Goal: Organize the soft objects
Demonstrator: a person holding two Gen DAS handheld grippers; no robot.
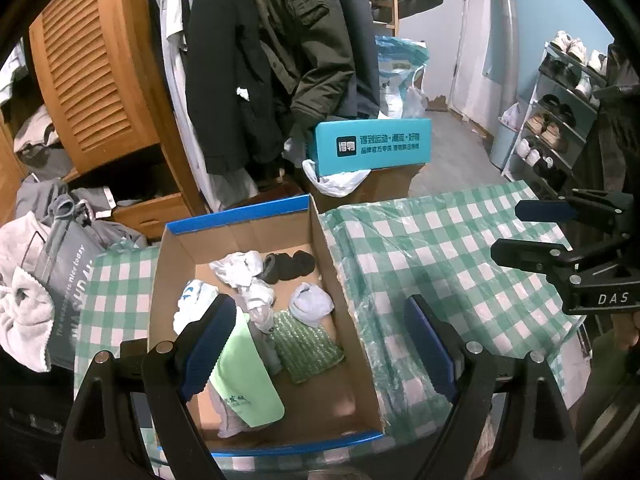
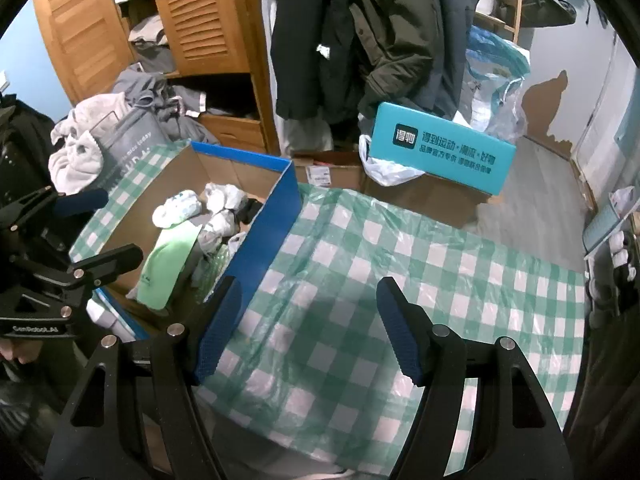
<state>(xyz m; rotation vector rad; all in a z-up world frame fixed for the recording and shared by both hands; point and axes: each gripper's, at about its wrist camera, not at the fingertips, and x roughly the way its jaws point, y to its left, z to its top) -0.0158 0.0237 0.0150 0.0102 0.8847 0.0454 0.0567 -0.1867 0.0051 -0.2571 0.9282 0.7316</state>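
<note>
While tilted downward, both fingers [image 1: 224,344] apart.

A table covered with a green-and-white checked cloth under a clear, wrinkled plastic sheet [image 1: 440,240] [image 2: 400,272] carries the scene. Directly on it, toward its left side, sits an open brown cardboard box with blue outer walls and blue rim [image 1: 240,210] [image 2: 276,200], its floor on the cloth and its right wall running alongside the wide bare stretch of checked surface. A grey fabric bag printed with white lettering [image 1: 68,276] [image 2: 124,140] stands at the table's far left edge, just beside the box; whether it rests on the cloth cannot be told.
</note>
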